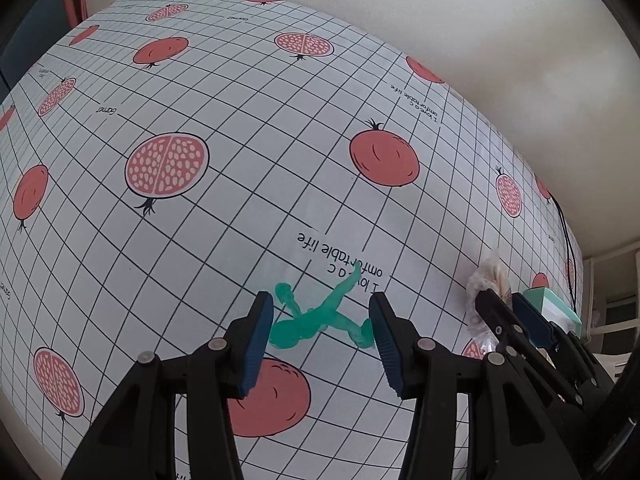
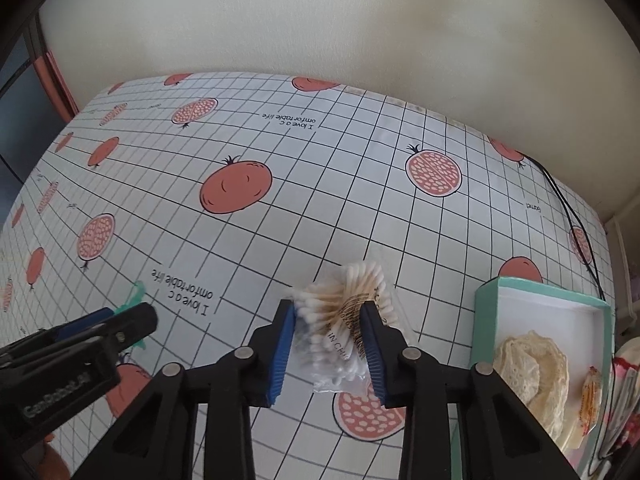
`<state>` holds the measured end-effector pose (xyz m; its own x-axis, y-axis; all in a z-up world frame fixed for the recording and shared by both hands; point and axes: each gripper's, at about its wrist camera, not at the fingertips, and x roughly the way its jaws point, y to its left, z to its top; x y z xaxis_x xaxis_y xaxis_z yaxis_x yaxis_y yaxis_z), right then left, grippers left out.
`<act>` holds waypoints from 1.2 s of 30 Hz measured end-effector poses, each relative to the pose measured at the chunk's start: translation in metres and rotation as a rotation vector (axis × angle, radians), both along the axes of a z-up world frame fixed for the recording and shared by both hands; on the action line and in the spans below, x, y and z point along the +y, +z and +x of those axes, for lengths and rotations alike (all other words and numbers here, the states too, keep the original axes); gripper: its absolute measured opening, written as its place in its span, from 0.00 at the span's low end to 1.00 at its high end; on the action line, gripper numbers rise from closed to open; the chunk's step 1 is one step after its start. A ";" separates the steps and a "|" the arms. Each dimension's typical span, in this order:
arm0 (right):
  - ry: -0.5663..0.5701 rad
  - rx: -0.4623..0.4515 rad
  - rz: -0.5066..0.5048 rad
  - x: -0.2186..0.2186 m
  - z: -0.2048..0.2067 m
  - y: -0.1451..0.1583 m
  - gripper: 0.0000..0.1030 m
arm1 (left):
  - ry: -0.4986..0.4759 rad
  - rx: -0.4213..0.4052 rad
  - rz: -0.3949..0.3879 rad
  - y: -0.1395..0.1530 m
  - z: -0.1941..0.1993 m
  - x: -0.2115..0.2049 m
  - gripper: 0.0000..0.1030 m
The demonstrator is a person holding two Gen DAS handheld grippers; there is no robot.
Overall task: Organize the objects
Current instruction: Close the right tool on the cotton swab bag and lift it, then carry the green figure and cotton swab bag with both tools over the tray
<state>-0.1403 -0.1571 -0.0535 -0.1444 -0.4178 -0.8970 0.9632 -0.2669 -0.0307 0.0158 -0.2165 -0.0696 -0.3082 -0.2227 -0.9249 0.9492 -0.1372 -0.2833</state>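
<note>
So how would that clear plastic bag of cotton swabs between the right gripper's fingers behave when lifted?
The clear plastic bag of cotton swabs probably weighs little: it holds only thin sticks. It looks floppy; the swabs fan out unevenly, so it may sag or shift beyond the right gripper. The crinkled glossy film might slip against the pads.

a table point(image 2: 360, 168) in pomegranate-print grid cloth carries a green figurine point(image 1: 316, 320), a cotton swab pack point(image 2: 344, 320), and a teal box point(image 2: 486, 320) near its right edge.
</note>
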 end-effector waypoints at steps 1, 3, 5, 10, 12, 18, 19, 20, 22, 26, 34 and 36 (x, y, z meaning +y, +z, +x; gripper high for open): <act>0.002 0.002 0.000 0.002 0.001 0.001 0.32 | -0.003 0.001 0.000 0.000 -0.001 0.000 0.50; 0.002 0.010 0.007 0.005 0.003 0.002 0.29 | -0.010 0.001 0.000 0.000 -0.003 0.001 0.50; 0.006 0.011 0.013 0.007 0.004 0.001 0.25 | -0.013 0.005 -0.002 0.002 -0.005 0.002 0.50; 0.039 0.039 0.017 0.011 0.010 0.003 0.18 | -0.022 0.008 -0.011 0.005 -0.008 0.005 0.50; 0.051 0.042 0.017 0.013 0.012 0.006 0.13 | -0.024 0.011 -0.008 0.005 -0.009 0.005 0.50; 0.067 0.051 0.006 0.017 0.016 0.016 0.07 | -0.034 0.016 -0.009 0.007 -0.011 0.008 0.50; 0.069 0.052 0.003 0.018 0.017 0.018 0.06 | -0.036 0.016 -0.010 0.007 -0.011 0.008 0.50; 0.070 0.052 -0.001 0.019 0.017 0.021 0.06 | -0.037 0.017 -0.010 0.007 -0.012 0.008 0.50; 0.068 0.050 -0.012 0.022 0.016 0.027 0.05 | -0.038 0.018 -0.011 0.008 -0.013 0.008 0.50; 0.062 0.045 -0.039 0.029 0.013 0.040 0.05 | -0.040 0.019 -0.016 0.010 -0.013 0.010 0.50; 0.045 0.043 -0.081 0.045 0.007 0.058 0.04 | -0.056 0.020 -0.039 0.021 -0.019 0.016 0.50; 0.041 0.046 -0.085 0.050 0.006 0.061 0.04 | -0.066 0.017 -0.044 0.024 -0.022 0.019 0.50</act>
<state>-0.1339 -0.1070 0.0078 -0.1656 -0.4985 -0.8509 0.9715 -0.2309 -0.0539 -0.0067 -0.1974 -0.0458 -0.3390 -0.2413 -0.9093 0.9328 -0.2116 -0.2917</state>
